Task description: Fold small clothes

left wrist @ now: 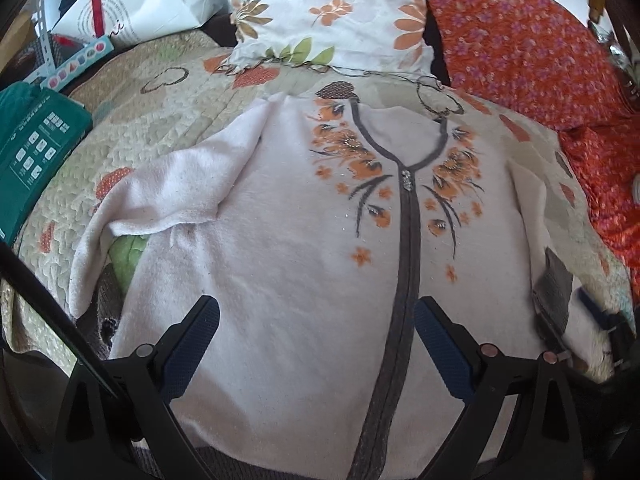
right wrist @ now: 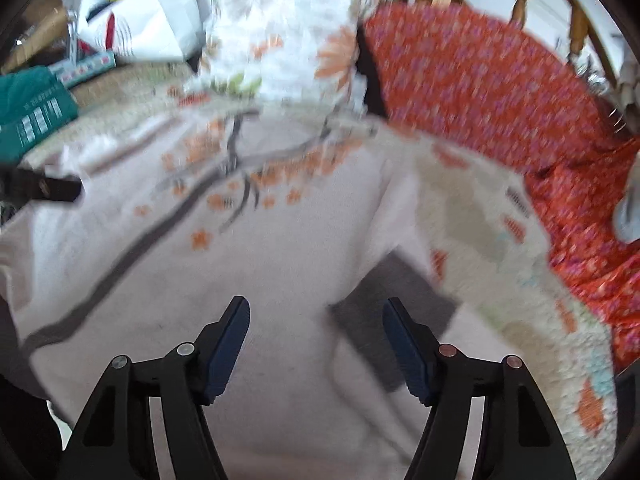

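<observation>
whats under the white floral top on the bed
The white floral top lies on a quilted bedspread that shows around its edges, a green patch peeking out beneath the folded-over sleeve. What lies under the top's middle is covered.

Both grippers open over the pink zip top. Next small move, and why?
Probably lower the right gripper onto the dark cuff of the sleeve lying out on the quilt and close, ready to fold it across. The pink top lies face up; its other sleeve is already folded over the body. The left gripper is open, holding nothing.
</observation>
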`<move>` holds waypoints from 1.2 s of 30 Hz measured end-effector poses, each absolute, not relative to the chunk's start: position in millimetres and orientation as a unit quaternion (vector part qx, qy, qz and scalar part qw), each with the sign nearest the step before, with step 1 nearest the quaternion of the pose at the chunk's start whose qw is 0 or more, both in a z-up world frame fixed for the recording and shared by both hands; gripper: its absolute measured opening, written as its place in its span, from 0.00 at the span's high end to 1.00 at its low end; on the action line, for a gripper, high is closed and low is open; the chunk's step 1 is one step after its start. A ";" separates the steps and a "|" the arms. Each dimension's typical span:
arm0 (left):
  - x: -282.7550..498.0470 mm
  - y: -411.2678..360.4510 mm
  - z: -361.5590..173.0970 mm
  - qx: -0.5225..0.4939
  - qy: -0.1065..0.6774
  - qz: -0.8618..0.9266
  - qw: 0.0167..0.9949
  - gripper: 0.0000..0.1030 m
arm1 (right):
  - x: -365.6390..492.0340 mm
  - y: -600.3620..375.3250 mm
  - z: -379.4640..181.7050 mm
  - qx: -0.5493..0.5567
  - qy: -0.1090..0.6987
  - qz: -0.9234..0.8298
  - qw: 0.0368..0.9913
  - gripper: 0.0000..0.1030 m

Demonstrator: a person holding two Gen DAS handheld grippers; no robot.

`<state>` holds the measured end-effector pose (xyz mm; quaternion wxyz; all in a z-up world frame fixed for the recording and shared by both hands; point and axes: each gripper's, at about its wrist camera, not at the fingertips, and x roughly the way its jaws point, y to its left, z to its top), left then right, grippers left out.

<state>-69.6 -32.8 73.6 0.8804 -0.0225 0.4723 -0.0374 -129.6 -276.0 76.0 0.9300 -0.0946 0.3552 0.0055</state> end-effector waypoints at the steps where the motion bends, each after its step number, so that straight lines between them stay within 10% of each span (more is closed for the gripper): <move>1: -70.1 -33.4 72.1 -0.019 0.473 -0.038 0.880 0.05 | -135.2 -281.4 84.3 -0.091 0.342 -0.003 0.935 0.29; 18: -72.9 -45.8 16.0 0.016 0.454 -0.070 0.888 0.05 | -123.7 -311.6 58.4 -0.043 0.386 -0.058 0.919 0.32; 20: -70.2 -44.3 12.3 0.013 0.459 -0.068 0.886 0.05 | -114.1 -302.0 52.1 -0.068 0.392 -0.062 0.915 0.36; 25: -69.9 -42.4 11.9 0.004 0.455 -0.068 0.888 0.05 | -103.7 -299.2 44.9 -0.078 0.405 -0.066 0.908 0.85; 36: -73.1 -41.7 11.9 -0.002 0.458 -0.072 0.886 0.05 | -161.9 -448.9 134.4 0.028 0.381 -0.315 0.869 0.88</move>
